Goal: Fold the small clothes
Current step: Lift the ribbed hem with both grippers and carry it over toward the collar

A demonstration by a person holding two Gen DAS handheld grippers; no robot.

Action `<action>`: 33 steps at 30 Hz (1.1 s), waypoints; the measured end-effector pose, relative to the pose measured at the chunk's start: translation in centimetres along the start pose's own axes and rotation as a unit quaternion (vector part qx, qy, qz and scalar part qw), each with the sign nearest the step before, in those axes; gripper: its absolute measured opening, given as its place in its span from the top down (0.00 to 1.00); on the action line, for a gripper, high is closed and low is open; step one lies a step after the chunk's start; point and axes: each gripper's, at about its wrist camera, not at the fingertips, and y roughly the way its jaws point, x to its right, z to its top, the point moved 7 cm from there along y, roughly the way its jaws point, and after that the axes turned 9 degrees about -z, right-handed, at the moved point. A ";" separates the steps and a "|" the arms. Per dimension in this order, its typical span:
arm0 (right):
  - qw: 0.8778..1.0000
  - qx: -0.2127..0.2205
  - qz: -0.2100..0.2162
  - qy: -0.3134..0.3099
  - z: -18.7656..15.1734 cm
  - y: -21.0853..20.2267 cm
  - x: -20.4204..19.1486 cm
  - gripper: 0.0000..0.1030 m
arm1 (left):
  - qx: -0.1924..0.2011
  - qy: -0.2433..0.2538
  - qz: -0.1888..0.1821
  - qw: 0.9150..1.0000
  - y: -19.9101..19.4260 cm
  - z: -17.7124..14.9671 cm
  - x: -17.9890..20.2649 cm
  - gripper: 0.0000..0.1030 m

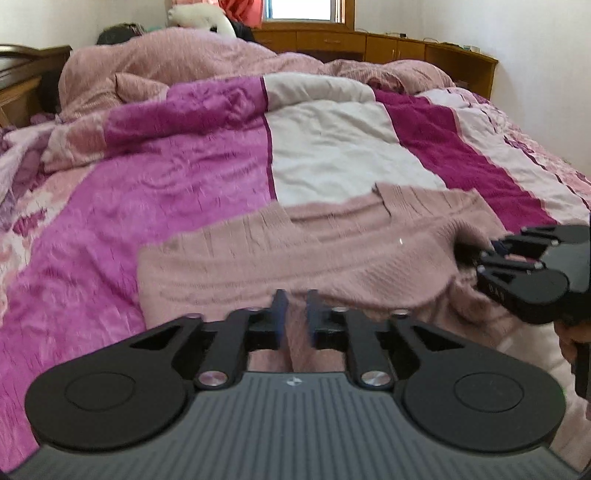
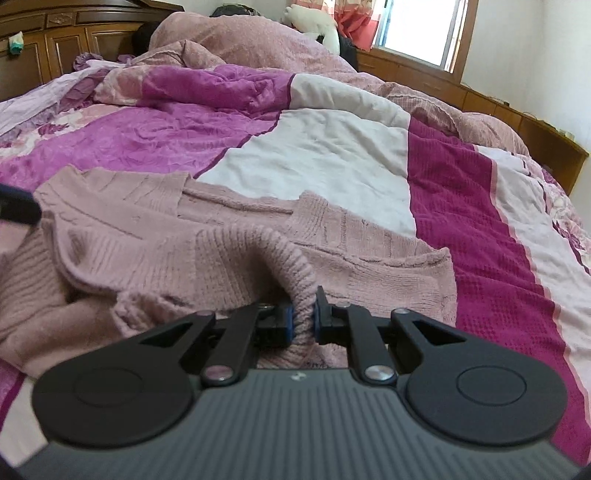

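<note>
A pale pink knitted sweater [image 1: 295, 251] lies partly folded across the near part of the bed, its ribbed hem bunched toward me in the right wrist view [image 2: 147, 240]. My right gripper [image 2: 303, 317] is shut on a raised ribbed fold of the sweater. In the left wrist view it shows at the right edge [image 1: 469, 254], its tips buried in the knit. My left gripper [image 1: 294, 314] is open just above the sweater's near edge. There is a clear gap between its blue pads, and pink fabric shows below them, unpinched.
A magenta, white and floral bedspread [image 1: 166, 177] covers the bed. A rumpled pink quilt [image 1: 166, 62] is heaped at the far end, with a white plush toy [image 1: 199, 16] behind it. Wooden cabinets [image 1: 388, 44] run under the window, and a dark headboard [image 2: 74, 33] stands far left.
</note>
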 end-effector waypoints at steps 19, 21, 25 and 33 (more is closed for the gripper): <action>1.000 0.015 -0.003 0.022 -0.1 -1.4 0.6 0.87 | 0.003 0.004 0.006 1.000 1.2 -2.2 0.8 0.88; 0.999 0.035 -0.009 0.035 0.4 -2.6 1.0 0.87 | 0.028 0.015 0.012 0.999 -0.4 -1.0 1.0 0.88; 0.997 0.075 -0.013 0.029 2.6 -4.4 1.4 0.87 | 0.077 0.014 0.027 0.997 -2.8 2.1 0.1 0.88; 0.998 0.054 -0.010 0.017 5.7 0.1 1.8 0.87 | 0.102 0.022 0.058 0.993 -0.1 7.2 -2.9 0.88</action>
